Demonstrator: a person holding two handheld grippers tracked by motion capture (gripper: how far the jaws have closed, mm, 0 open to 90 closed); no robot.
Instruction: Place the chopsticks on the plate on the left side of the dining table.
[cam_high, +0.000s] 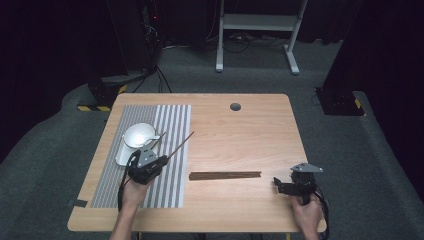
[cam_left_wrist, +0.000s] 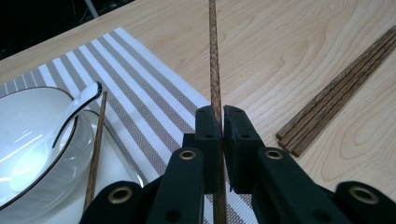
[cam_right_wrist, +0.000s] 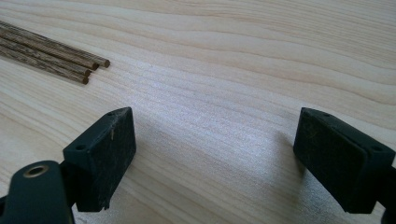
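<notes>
My left gripper (cam_high: 159, 161) (cam_left_wrist: 219, 116) is shut on a dark wooden chopstick (cam_high: 180, 146) (cam_left_wrist: 214, 65), which sticks out ahead over the striped placemat (cam_high: 172, 130) (cam_left_wrist: 140, 84). To its left a white bowl (cam_high: 138, 135) (cam_left_wrist: 28, 140) holds a white spoon (cam_left_wrist: 77, 109). A second chopstick (cam_left_wrist: 96, 149) lies beside the bowl. A bundle of several chopsticks (cam_high: 225, 175) (cam_left_wrist: 336, 93) (cam_right_wrist: 51, 56) lies on the wooden table (cam_high: 240, 135). My right gripper (cam_high: 278, 184) (cam_right_wrist: 215, 154) stands open just over bare wood, right of the bundle.
A grey cable hole (cam_high: 235, 106) sits near the table's far edge. The white bowl rests on a white plate (cam_high: 121, 156) on the placemat. Beyond the table are a white frame stand (cam_high: 257, 30) and dark equipment on grey carpet.
</notes>
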